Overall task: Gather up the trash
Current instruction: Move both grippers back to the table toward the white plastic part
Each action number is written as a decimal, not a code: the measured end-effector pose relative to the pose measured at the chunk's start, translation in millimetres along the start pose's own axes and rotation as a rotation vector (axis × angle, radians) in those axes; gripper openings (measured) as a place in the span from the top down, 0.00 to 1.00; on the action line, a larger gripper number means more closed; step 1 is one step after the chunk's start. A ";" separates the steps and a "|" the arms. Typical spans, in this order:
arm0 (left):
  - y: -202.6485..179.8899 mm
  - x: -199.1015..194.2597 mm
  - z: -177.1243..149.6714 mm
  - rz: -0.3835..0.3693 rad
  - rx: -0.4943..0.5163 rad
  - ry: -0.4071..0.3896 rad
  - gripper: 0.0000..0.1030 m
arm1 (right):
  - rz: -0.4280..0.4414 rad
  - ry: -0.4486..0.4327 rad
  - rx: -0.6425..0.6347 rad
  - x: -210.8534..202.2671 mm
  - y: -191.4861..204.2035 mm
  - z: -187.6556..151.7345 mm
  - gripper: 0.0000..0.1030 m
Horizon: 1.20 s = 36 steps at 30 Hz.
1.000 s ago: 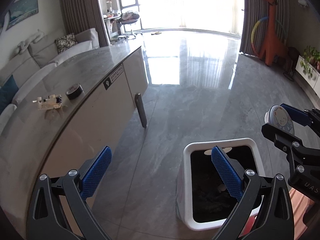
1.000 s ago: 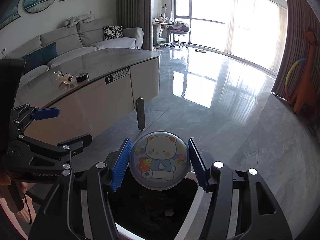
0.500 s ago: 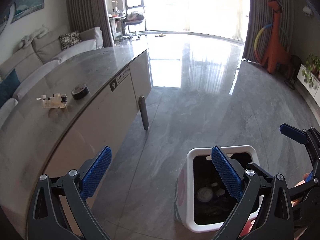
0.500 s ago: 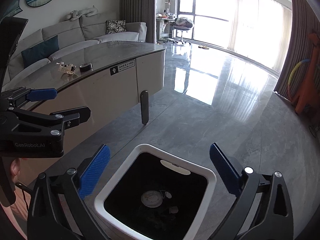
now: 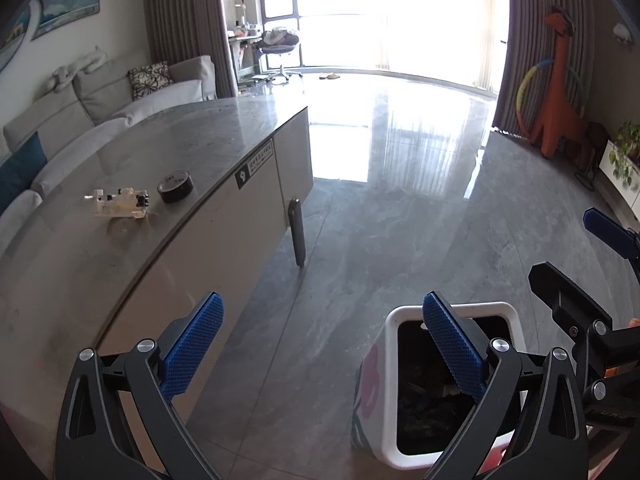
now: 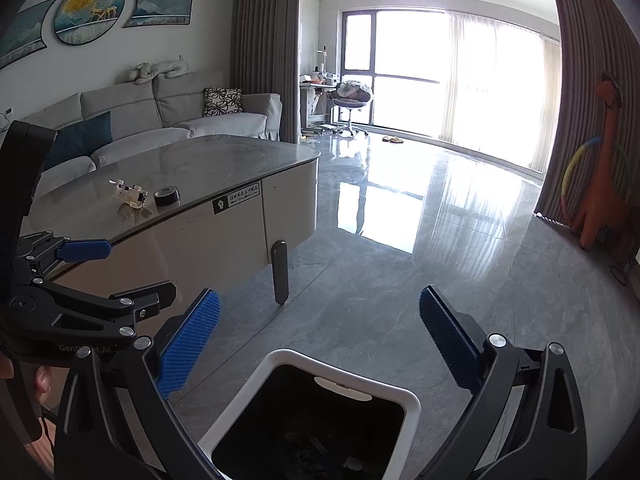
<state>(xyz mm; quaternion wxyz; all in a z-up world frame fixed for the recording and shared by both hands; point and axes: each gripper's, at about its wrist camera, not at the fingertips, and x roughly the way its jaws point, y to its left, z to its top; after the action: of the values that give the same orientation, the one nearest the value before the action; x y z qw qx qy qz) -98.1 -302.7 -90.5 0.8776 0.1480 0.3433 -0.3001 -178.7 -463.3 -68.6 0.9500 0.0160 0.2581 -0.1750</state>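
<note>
A white trash bin with a dark liner stands on the grey floor; its rim also shows in the right wrist view. My left gripper is open and empty, its right finger over the bin's left edge. My right gripper is open and empty above the bin; it also shows at the right edge of the left wrist view. A roll of black tape and a small white plastic piece lie on the grey table. The bin's contents are dark and hard to make out.
The table's black leg stands left of the bin. A grey sofa is behind the table. An orange giraffe toy with a hoop and a plant stand at the far right. A chair is by the window.
My right gripper opened and dropped the round bear-print item into the bin. Both grippers have since risen and tilted up; the bin now sits lower in both views.
</note>
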 end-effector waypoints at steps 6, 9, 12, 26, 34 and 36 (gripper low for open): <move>22.3 1.8 4.0 0.025 -0.043 -0.006 0.04 | 0.033 -0.011 -0.040 12.3 20.1 13.6 0.04; 38.2 2.6 6.7 0.046 -0.068 -0.012 0.04 | 0.052 -0.015 -0.068 22.8 35.3 22.8 0.04; 57.5 6.0 11.2 0.070 -0.095 -0.014 0.04 | 0.084 -0.022 -0.089 34.9 51.5 33.5 0.04; 159.3 22.2 39.1 0.198 -0.200 -0.040 0.03 | 0.207 -0.075 -0.167 97.3 134.4 93.9 0.04; 204.1 36.3 46.7 0.238 -0.249 -0.031 0.03 | 0.247 -0.070 -0.208 122.2 166.2 104.0 0.04; 209.7 40.6 48.7 0.245 -0.253 -0.033 0.03 | 0.254 -0.068 -0.221 128.9 173.6 106.9 0.04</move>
<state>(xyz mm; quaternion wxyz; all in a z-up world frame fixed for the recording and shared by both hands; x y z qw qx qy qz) 82.5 -179.8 -72.2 0.9247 0.0723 0.3433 -0.1479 36.1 -355.1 -50.4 0.9686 -0.0620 0.2396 -0.0247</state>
